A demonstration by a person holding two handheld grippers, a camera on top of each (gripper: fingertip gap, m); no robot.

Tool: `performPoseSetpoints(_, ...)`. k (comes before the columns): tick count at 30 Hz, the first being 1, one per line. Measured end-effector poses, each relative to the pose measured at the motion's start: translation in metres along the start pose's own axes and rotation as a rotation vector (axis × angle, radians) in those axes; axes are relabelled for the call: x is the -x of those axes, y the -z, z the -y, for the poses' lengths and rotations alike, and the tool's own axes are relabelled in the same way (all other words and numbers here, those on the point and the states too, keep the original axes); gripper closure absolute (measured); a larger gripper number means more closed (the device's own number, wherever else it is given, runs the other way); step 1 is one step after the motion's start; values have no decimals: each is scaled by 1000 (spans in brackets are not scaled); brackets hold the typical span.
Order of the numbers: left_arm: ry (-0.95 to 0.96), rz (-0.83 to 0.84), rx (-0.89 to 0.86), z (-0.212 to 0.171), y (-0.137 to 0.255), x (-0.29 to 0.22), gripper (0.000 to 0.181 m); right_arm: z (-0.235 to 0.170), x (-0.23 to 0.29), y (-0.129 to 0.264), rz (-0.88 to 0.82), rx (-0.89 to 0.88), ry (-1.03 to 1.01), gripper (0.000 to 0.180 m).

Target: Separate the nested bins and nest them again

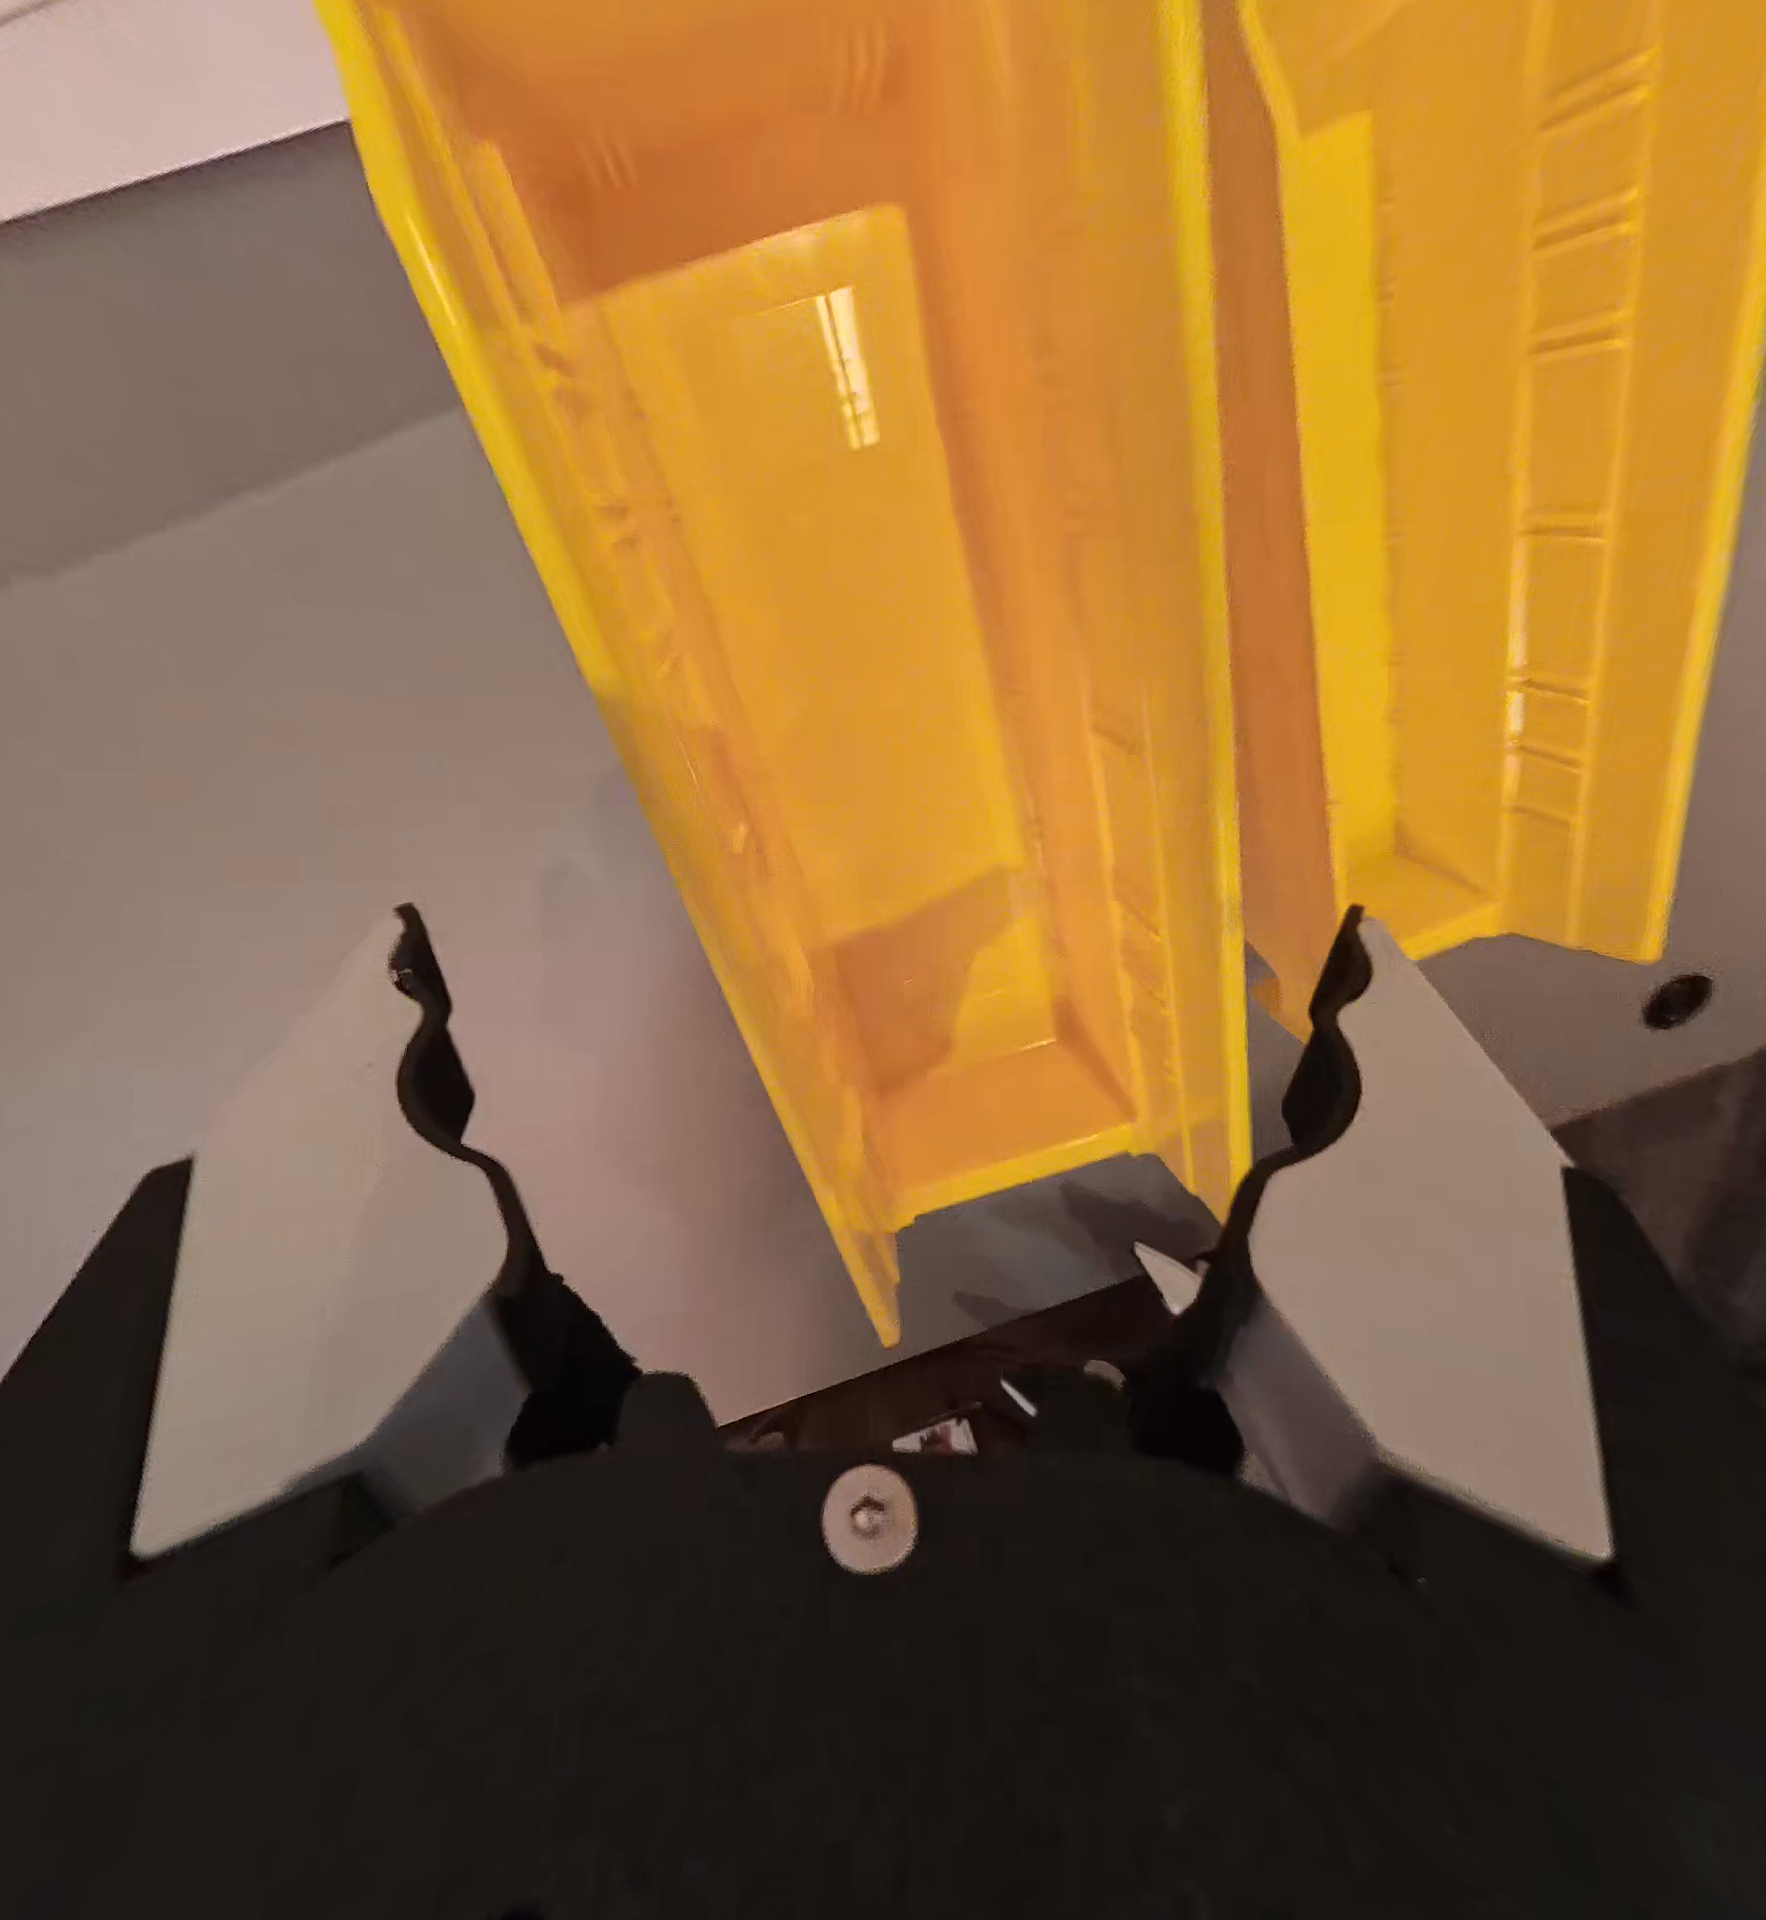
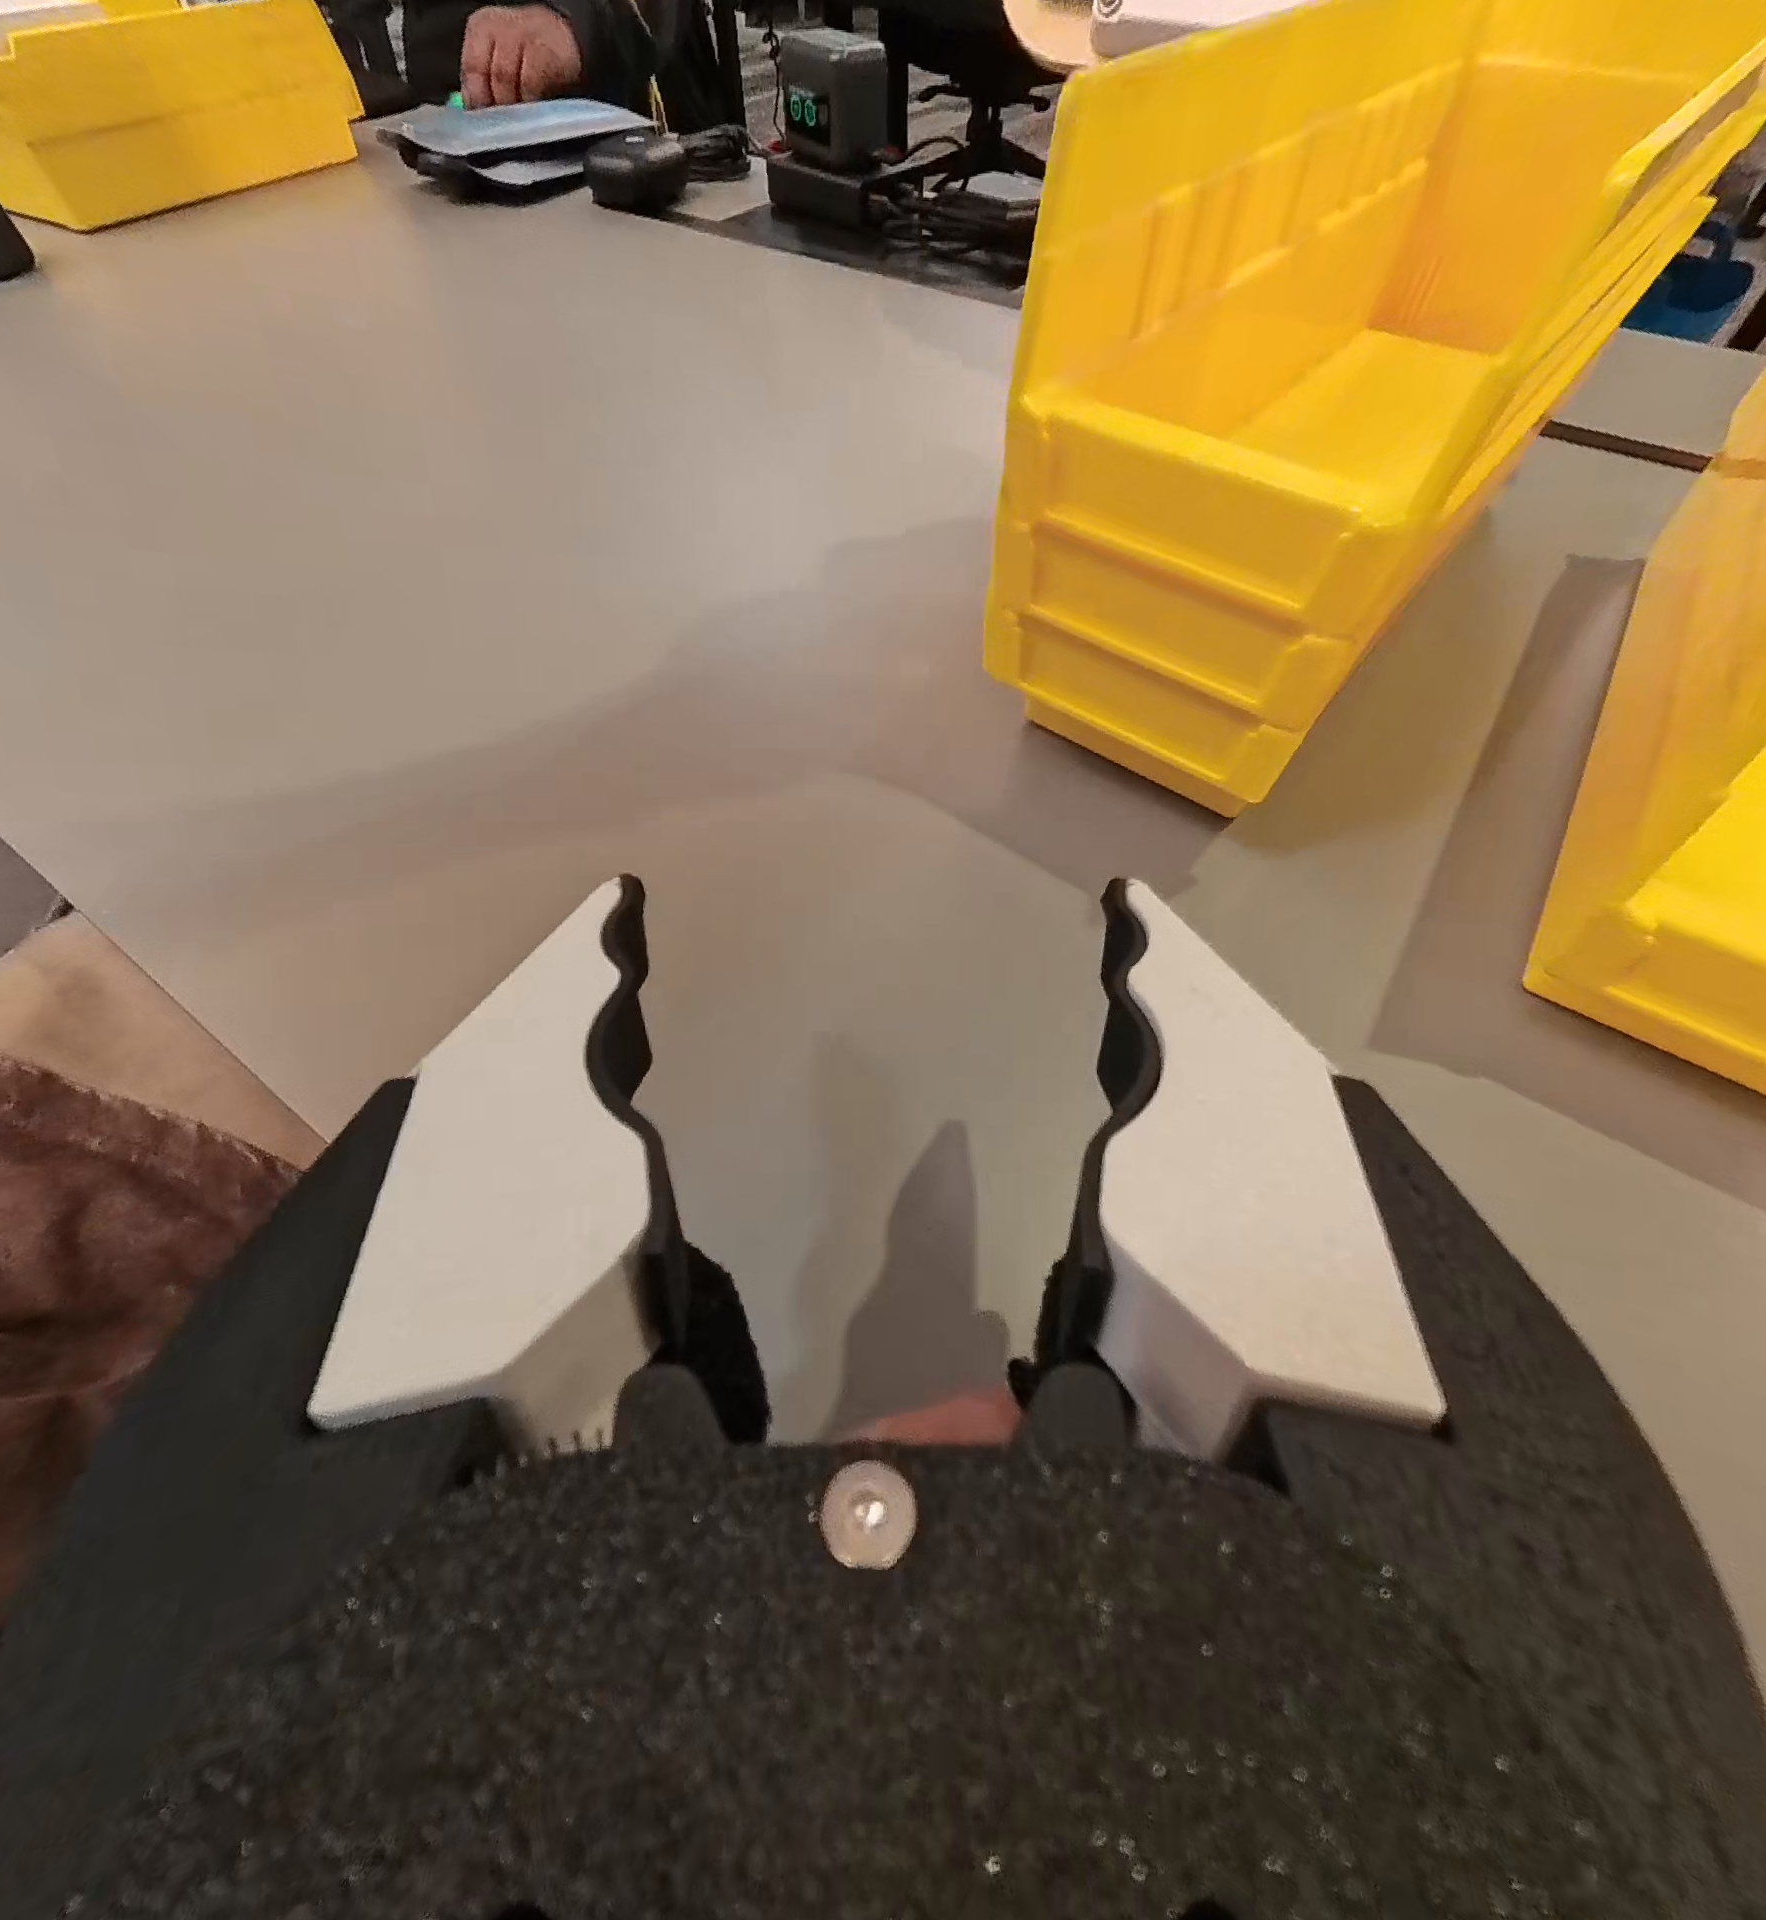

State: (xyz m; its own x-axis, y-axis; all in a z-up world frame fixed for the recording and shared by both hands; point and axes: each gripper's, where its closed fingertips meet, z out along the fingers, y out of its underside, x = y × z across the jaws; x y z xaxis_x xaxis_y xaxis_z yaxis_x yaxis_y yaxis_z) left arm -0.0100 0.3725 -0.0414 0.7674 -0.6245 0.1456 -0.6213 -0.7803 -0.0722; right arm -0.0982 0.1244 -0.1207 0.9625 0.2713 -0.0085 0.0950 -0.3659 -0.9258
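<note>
— Two yellow bins fill the left wrist view, side by side on the grey desk [image 1: 235, 779]. What's the left tool [image 1: 884, 920] doing?

— Spread wide, gripping nothing. The long bin [image 1: 858, 675] runs away from it, near end sitting between the two fingers, and the right fingertip [image 1: 1352, 956] is just at the narrow gap between that bin and the second bin [image 1: 1544, 468]. Picture's a bit smeared, so I can't tell if it touches.

— Anything else about?

— A small dark hole [image 1: 1677, 1000] in the desk just past the second bin's corner, and the desk edge right under the tool.

— Over to the right wrist view.

— Right tool [image 2: 866, 899] is released too, fingers apart over bare desk [image 2: 443, 520], nothing between them. Ahead and to the right stands a nested stack of bins [image 2: 1222, 520], three stepped front lips showing. Another yellow bin [image 2: 1710, 779] sits just beside it at the right edge, a strip of desk between them.

— Clear path?

— Open desk between tool and stack. Far left corner, more yellow bins [image 2: 131, 114]. Along the far edge: papers [image 2: 515, 135], a small dark case [image 2: 635, 166], a black device with green lights [image 2: 832, 99] amid cables, and a person's hand [image 2: 520, 57]. A brown sleeve [image 2: 48, 1299] sits at the left, beside the tool.
</note>
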Motion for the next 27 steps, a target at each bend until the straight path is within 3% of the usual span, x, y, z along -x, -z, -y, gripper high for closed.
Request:
performPoseSetpoints(4,7,51,42,-1,-23,-7,27,-3,0,1,-1,11,3,92)
performPoseSetpoints(6,-34,80,76,-3,-32,-10,49,-6,-1,1,-2,20,-3,92)
performPoseSetpoints(11,-25,87,84,-1,-29,-12,67,-11,-5,4,-11,37,-9,93)
performPoseSetpoints(27,-44,83,105,-5,-17,-21,78,-12,0,2,6,52,11,94)
